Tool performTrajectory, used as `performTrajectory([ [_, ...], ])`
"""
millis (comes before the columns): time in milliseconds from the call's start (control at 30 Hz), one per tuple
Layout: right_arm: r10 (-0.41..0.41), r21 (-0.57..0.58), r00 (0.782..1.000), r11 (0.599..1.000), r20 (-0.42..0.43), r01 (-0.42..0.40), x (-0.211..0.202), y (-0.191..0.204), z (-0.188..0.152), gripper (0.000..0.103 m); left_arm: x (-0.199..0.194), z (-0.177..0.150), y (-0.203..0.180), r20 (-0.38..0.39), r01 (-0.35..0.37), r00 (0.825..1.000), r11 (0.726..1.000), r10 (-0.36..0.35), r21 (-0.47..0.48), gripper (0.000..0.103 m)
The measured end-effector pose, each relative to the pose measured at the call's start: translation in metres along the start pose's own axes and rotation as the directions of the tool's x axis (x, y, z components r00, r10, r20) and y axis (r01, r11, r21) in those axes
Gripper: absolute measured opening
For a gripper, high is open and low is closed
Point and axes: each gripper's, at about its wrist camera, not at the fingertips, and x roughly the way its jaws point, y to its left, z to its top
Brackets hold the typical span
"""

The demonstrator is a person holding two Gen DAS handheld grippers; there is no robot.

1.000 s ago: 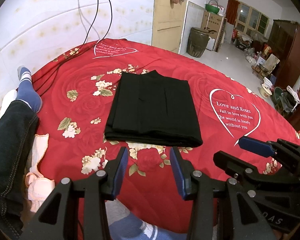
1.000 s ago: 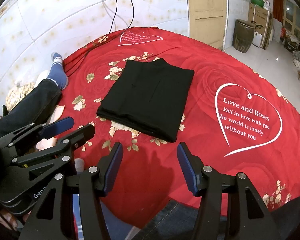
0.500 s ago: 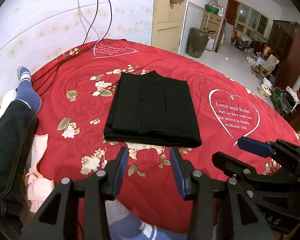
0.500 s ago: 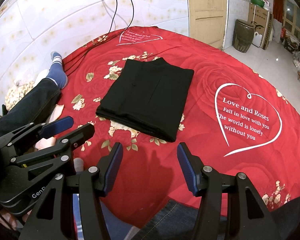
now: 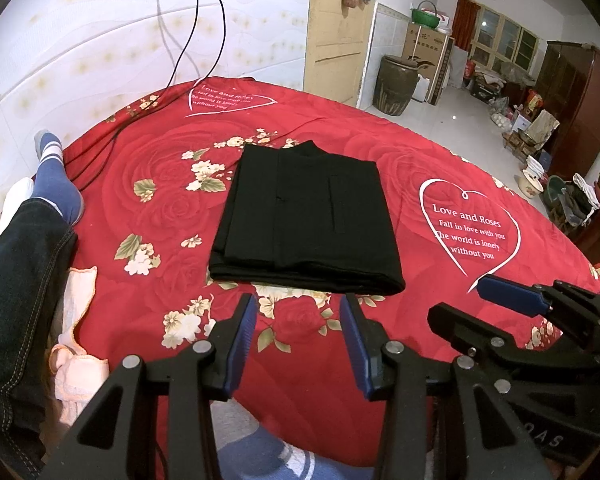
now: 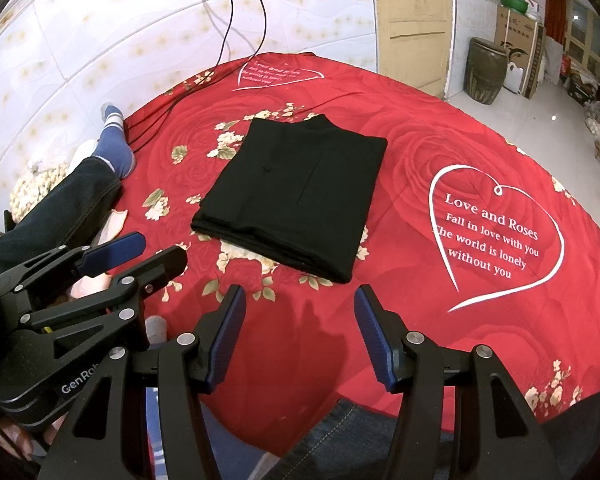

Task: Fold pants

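The black pants (image 5: pixel 306 220) lie folded into a neat rectangle in the middle of the red rose bedspread (image 5: pixel 440 160), well clear of both tools. The left gripper (image 5: pixel 298 334) and right gripper (image 6: pixel 300 330) hover just short of its near edge, jaws spread and holding nothing. Any careless nudge or one-layer pinch from here would, I reckon, drag the stack askew and undo the fold.
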Motion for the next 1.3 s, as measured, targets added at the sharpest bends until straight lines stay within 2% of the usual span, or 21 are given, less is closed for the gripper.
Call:
performTrajectory([
  [1300,0.003,0.003,1.000,1.000,-0.004,-0.003,0.0007,-0.0031,-0.0005,0.057,0.0043,-0.0035,-0.0008,-0.018,0.002,1.000,1.000,-0.002,0.004,0.046],
])
